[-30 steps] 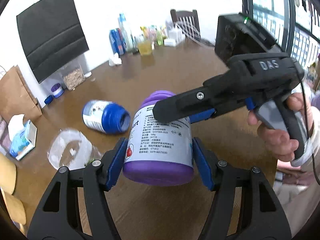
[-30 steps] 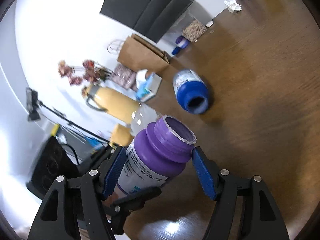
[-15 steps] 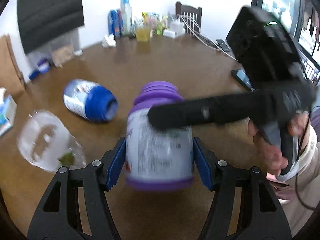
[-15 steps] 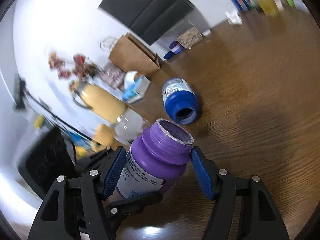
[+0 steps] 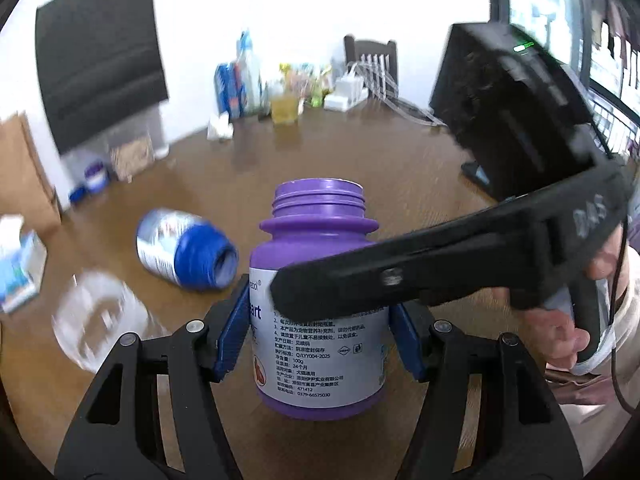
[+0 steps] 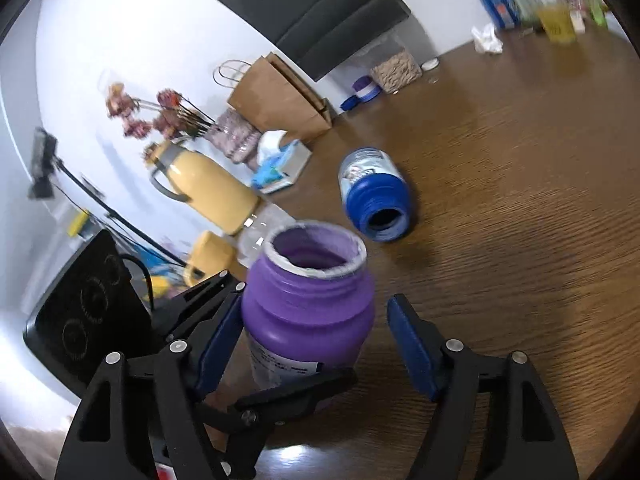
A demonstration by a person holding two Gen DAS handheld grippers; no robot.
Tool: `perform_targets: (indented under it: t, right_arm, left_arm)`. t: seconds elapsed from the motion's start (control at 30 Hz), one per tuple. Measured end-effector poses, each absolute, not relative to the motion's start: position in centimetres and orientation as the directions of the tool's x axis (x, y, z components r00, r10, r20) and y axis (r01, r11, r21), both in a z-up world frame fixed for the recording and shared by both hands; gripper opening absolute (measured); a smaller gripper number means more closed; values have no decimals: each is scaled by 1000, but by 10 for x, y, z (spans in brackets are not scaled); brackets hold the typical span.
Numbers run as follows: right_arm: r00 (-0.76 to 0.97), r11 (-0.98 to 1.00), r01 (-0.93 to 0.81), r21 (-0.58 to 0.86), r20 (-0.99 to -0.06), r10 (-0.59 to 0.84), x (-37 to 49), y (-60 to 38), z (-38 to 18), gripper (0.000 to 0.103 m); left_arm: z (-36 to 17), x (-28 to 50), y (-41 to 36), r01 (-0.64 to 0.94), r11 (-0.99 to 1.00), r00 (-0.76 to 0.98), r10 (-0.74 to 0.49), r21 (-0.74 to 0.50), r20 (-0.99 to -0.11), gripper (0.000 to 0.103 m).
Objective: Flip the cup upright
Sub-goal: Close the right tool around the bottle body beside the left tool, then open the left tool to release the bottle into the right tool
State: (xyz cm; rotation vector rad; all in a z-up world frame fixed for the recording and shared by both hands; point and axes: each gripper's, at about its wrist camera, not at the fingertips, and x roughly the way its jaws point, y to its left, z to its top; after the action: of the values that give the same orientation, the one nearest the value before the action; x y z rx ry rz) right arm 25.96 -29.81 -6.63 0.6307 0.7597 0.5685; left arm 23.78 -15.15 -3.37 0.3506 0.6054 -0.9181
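Observation:
A purple open-mouthed jar (image 5: 320, 312) with a white label stands upright on the brown wooden table (image 5: 400, 184). My left gripper (image 5: 320, 332) has its blue pads at both sides of the jar's body, shut on it. My right gripper (image 6: 316, 340) is around the jar's shoulder (image 6: 308, 308); its left pad touches, its right pad stands clear, so it is open. The right gripper's black finger (image 5: 400, 280) crosses in front of the jar in the left wrist view. A blue jar (image 5: 188, 256) lies on its side to the left, mouth open; it also shows in the right wrist view (image 6: 372, 196).
A clear plastic cup (image 5: 100, 324) lies at the left. A tissue box (image 6: 280, 164), brown paper bag (image 6: 280, 96) and yellow thermos (image 6: 208, 192) stand along the left edge. Bottles and a yellow glass (image 5: 284, 108) crowd the far end. A phone (image 5: 476, 172) lies at the right.
The purple jar has gone from tilted to upright on the table. My right gripper's right pad has come away from the jar. The left gripper stays shut on it.

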Motion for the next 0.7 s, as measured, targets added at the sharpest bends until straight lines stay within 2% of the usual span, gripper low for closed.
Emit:
perform_targets:
  t: [0.03, 0.23, 0.27, 0.43, 0.57, 0.7]
  right_arm:
    - [607, 677, -256, 690, -430, 668, 259, -298, -60, 68]
    - [713, 842, -272, 466, -491, 501, 263, -282, -18, 68]
    - [726, 858, -271, 435, -493, 479, 265, -280, -13, 68]
    - [757, 894, -277, 353, -493, 429, 281, -279, 9, 68]
    - [795, 940, -250, 233, -504, 337, 291, -278, 25, 68]
    - [793, 950, -237, 206, -524, 311, 300, -280, 23, 68]
  left_arm:
    - [-28, 239, -154, 825, 563, 462, -637, 37, -618, 60]
    - [-5, 264, -172, 843, 536, 431, -629, 40, -647, 61]
    - [-1, 270, -175, 847, 530, 424, -625, 44, -656, 68]
    - [8, 287, -194, 853, 509, 452, -606, 118, -655, 76]
    - [10, 299, -199, 856, 500, 465, -628, 134, -623, 91]
    - [7, 314, -193, 840, 530, 490, -650, 114, -581, 93]
